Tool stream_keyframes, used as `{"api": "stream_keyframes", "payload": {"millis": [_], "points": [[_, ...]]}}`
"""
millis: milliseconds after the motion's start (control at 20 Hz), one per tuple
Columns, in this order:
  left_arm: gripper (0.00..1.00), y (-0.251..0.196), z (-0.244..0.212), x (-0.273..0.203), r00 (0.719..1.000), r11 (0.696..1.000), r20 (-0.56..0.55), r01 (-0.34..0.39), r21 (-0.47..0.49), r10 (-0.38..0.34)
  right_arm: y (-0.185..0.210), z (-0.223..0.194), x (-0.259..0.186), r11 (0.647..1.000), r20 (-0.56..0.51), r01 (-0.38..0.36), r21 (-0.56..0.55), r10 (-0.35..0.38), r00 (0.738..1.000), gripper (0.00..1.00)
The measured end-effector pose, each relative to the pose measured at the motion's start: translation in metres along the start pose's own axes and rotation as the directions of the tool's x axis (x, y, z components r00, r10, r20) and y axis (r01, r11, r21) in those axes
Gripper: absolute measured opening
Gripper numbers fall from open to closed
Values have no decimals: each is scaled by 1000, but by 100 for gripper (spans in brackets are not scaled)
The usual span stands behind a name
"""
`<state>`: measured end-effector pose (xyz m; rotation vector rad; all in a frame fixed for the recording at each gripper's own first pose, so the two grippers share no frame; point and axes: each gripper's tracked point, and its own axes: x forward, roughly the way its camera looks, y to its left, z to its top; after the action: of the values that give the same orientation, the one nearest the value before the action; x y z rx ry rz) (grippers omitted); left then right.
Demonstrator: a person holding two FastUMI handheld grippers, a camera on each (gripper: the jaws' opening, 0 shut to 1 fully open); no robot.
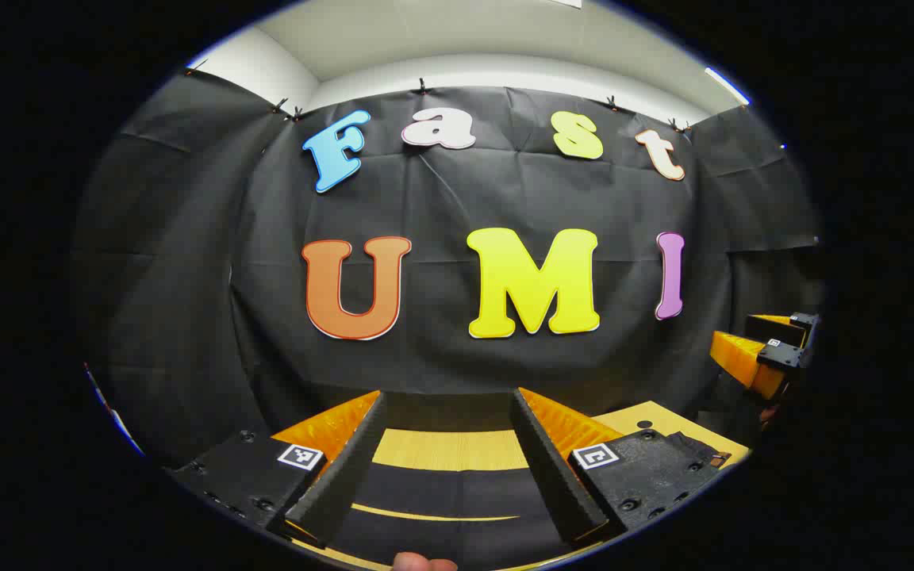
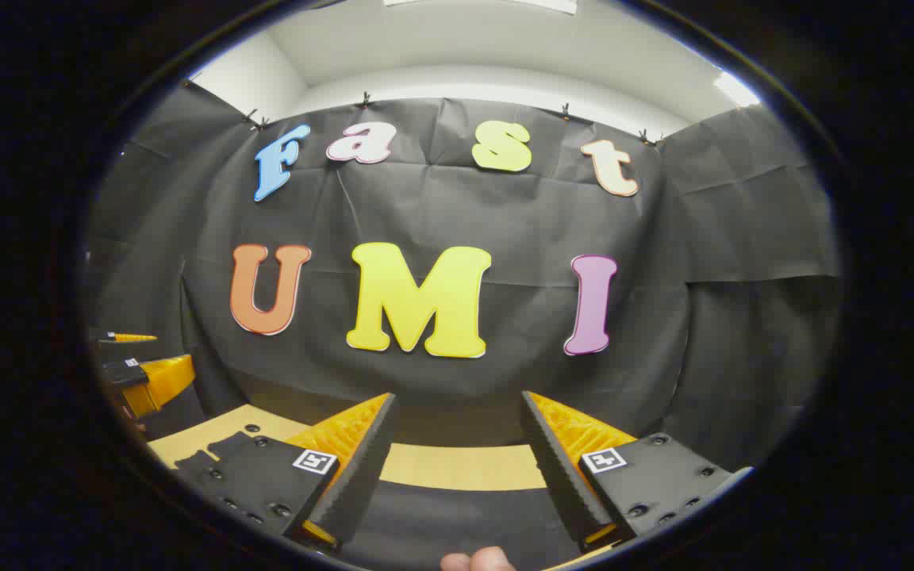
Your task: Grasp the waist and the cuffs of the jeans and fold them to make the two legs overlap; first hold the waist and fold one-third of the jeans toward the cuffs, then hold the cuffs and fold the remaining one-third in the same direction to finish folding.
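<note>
The jeans (image 1: 441, 492) are dark, almost black, and lie flat on a light wooden table (image 1: 449, 448). In the left gripper view they run under my left gripper (image 1: 449, 396), which is open and holds nothing. A part of the jeans with a small brown patch (image 1: 699, 452) lies to the right. My right gripper (image 1: 774, 349) shows at the far right of that view. In the right gripper view the dark jeans (image 2: 457, 515) spread below my right gripper (image 2: 457, 396), which is also open and holds nothing. There my left gripper (image 2: 144, 369) appears at the far left, above another bit of jeans (image 2: 211, 452).
The black cloth wall (image 1: 457, 198) stands close behind the table's far edge and wraps both sides. A strip of bare table (image 2: 457, 468) lies between the jeans and the wall. A fingertip (image 1: 425, 563) of the holding hand shows at the bottom of each view.
</note>
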<state>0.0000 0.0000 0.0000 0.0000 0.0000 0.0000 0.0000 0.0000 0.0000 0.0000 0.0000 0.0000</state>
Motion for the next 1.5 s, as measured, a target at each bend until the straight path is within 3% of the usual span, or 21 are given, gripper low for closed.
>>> {"api": "stream_keyframes", "payload": {"millis": [550,800,1150,1350,1500], "points": [[100,11,37,5,1000,1000,23,-12,-20,12,-18,65,14,1000,93,14,2,-14,996,94],[98,19,22,1,999,996,-15,-35,-82,34,-27,33,10,1000,17,19,7,-19,1000,94],[98,48,-26,2,990,991,-113,-96,-95,85,-72,-18,6,998,-120,65,24,-62,991,94],[99,94,-89,-7,950,962,-270,-207,-176,155,-121,-78,0,988,-292,108,112,-71,954,94],[99,119,-156,-26,886,905,-437,-305,-296,156,-151,-143,-13,960,-468,131,247,0,884,95]]}}
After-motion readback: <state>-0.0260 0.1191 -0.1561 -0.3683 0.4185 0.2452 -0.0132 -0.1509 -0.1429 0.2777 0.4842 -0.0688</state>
